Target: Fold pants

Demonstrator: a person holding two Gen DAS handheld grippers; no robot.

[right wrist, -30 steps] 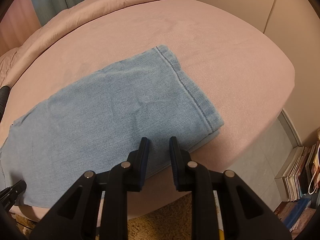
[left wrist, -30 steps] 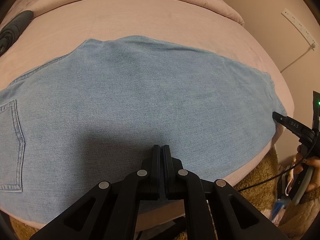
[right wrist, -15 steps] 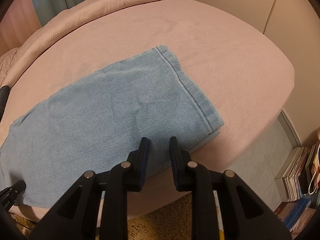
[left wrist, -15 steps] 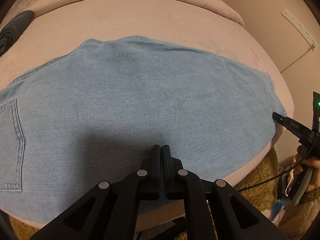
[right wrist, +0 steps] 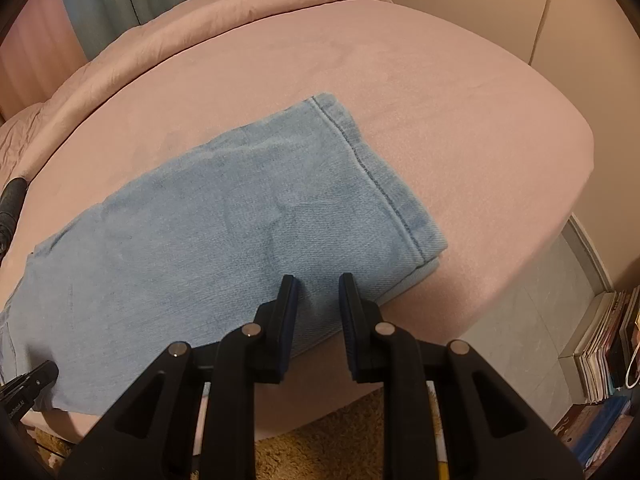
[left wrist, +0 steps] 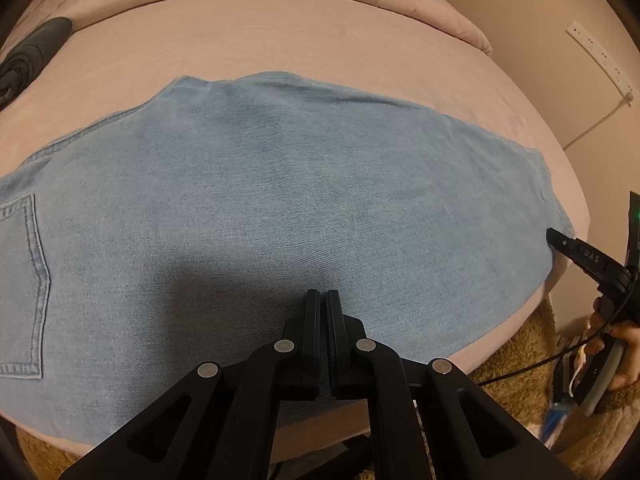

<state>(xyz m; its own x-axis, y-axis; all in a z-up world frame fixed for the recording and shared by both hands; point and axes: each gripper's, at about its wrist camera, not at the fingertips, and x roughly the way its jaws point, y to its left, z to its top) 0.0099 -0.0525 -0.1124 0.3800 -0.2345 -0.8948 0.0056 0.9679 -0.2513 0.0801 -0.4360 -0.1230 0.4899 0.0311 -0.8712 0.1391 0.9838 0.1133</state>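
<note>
Here, the left gripper (left wrist: pixel 323 300) fingers are clenched on the pants (left wrist: pixel 280 200) edge. The right gripper (right wrist: pixel 318 286) fingers stand released above the hem, on the bed (right wrist: pixel 460 120).

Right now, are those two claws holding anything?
Left gripper pinches the jeans' near edge. Right gripper is open over the jeans near the hem, holding nothing.

Pants (left wrist: pixel 280 208) run off left edge in left wrist view; waistband not seen. Dark object (left wrist: pixel 28 56) at upper left cut by rim, unidentifiable. Left hand-held gripper (left wrist: pixel 323 312) hides near pants edge. Books (right wrist: pixel 604 340) at right too small to read.
</note>
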